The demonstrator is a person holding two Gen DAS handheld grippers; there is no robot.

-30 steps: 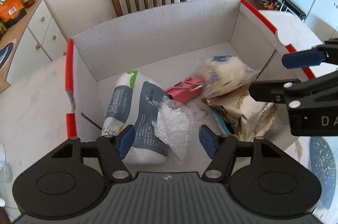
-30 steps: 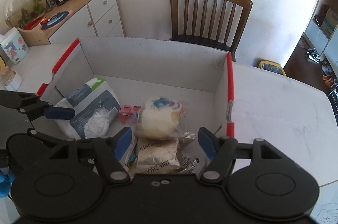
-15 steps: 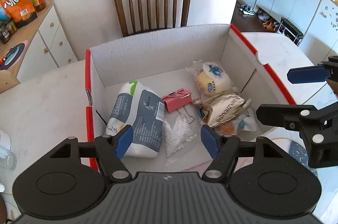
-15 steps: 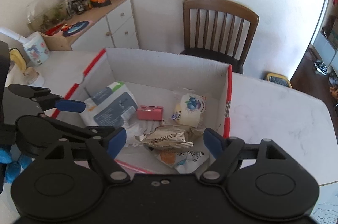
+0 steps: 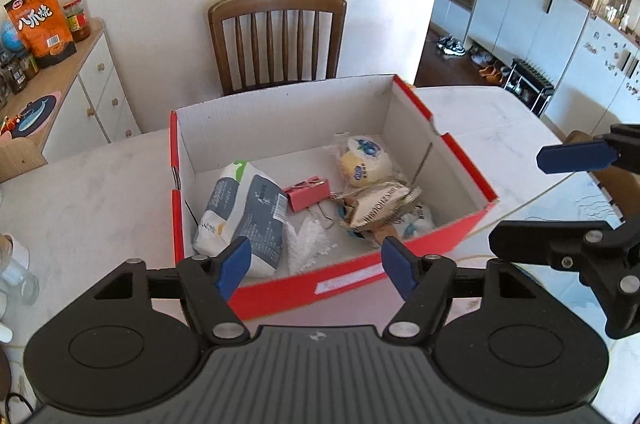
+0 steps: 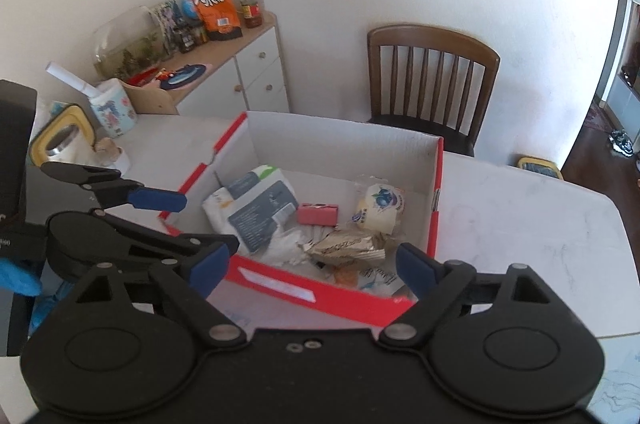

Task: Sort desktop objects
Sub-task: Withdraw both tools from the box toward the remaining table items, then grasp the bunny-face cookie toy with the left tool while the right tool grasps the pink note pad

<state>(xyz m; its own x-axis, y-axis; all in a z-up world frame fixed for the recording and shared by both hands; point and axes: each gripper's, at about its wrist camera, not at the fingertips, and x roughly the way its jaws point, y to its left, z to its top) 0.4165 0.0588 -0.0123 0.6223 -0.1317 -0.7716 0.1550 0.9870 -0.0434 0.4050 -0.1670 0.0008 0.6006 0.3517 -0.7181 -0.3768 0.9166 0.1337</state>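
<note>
A red cardboard box (image 5: 468,179) (image 6: 435,199) stands on the white table. Inside lie a tissue pack (image 5: 244,212) (image 6: 252,207), a pink binder clip (image 5: 307,192) (image 6: 318,214), a wrapped bun (image 5: 363,163) (image 6: 380,209), a crumpled gold wrapper (image 5: 378,203) (image 6: 346,248) and a small bag of white granules (image 5: 310,244). My left gripper (image 5: 316,264) is open and empty, above the box's near wall. My right gripper (image 6: 316,264) is open and empty, in front of the box's near corner.
A wooden chair (image 5: 278,35) (image 6: 430,79) stands behind the table. A sideboard (image 6: 224,63) with an orange snack bag (image 5: 40,17) is at the left. A yellow-rimmed container (image 6: 60,139) and a patterned cup (image 6: 112,107) stand on the table's left side.
Both grippers have pulled back and up out of the box, still open. The bun and gold wrapper now lie in the box, away from the right gripper.
</note>
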